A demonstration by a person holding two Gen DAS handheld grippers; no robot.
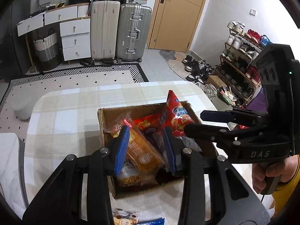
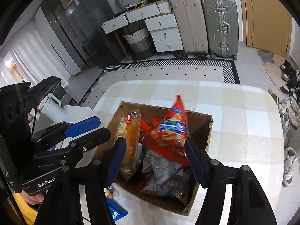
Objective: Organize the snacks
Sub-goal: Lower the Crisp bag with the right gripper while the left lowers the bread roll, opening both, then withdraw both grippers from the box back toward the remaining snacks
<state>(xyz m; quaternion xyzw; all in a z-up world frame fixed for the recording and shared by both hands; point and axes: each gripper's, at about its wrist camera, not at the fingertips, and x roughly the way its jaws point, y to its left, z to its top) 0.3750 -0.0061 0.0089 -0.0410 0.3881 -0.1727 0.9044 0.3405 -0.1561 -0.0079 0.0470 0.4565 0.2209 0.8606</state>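
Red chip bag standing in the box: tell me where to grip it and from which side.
Grip the red chip bag at its crimped top corner, coming down from above. It stands tilted, its top poking over the cardboard box rim, so that flat seam is free; lower down it is puffy and wedged among other packets. The right tool, open just in front of it, seems the better placed.
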